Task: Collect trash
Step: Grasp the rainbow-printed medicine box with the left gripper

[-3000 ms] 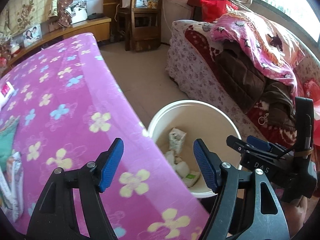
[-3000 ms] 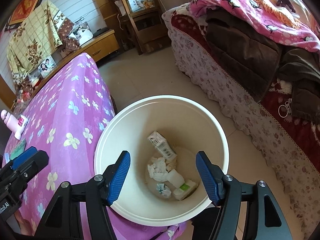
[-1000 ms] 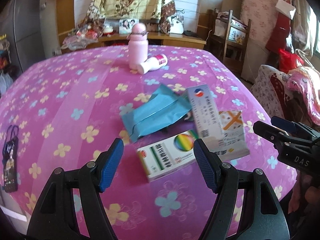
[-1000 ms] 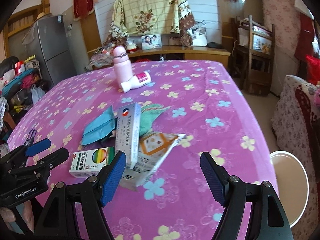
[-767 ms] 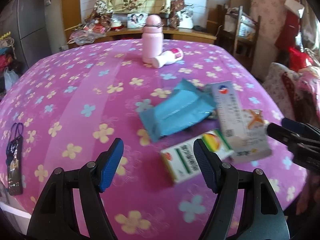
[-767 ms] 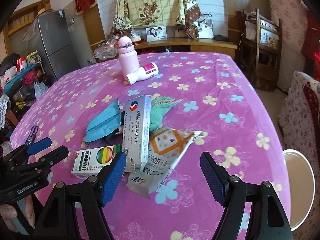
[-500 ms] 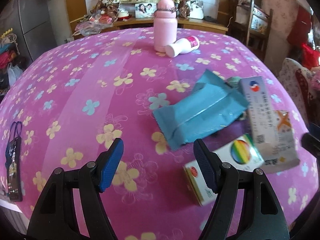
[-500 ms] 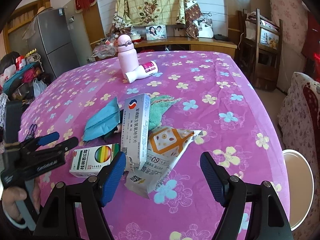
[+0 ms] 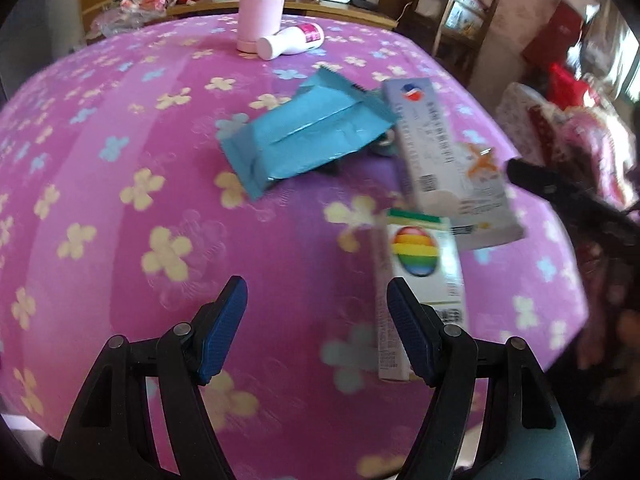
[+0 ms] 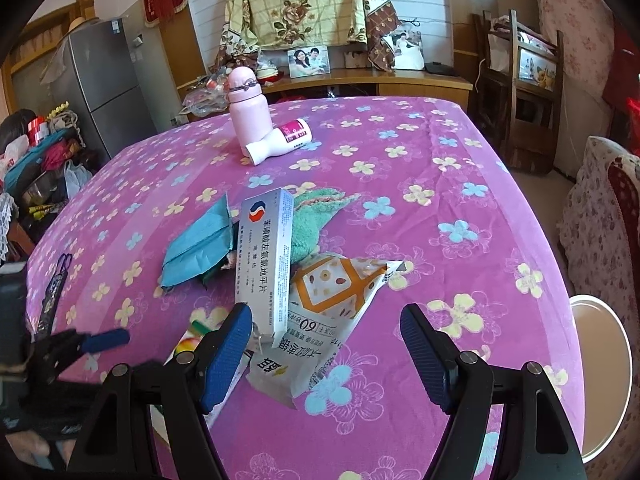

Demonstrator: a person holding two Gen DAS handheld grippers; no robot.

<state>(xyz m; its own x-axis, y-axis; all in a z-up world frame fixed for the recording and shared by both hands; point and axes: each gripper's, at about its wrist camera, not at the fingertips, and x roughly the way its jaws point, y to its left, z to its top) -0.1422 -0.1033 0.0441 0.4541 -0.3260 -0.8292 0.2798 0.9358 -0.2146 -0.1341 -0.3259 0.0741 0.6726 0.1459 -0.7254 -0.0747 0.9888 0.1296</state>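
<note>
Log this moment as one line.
left claw: open, empty | right claw: open, empty | rainbow box: on table | bin: beside table

Bright daylight from the right; left-wrist view smeared by motion blur, right-wrist view sharp; fisheye bending, dark vignetted corners.

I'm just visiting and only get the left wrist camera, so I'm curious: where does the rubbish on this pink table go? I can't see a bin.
Observer: A white bin shows just past the edge of the table, low on the right of the right wrist view.
Operator: What is the other gripper up to?
Observer: The right gripper is open, aimed at the snack bag.
Operator: Is anything hidden behind the long box?
Observer: A green fluffy cloth lies partly under the long box.
</note>
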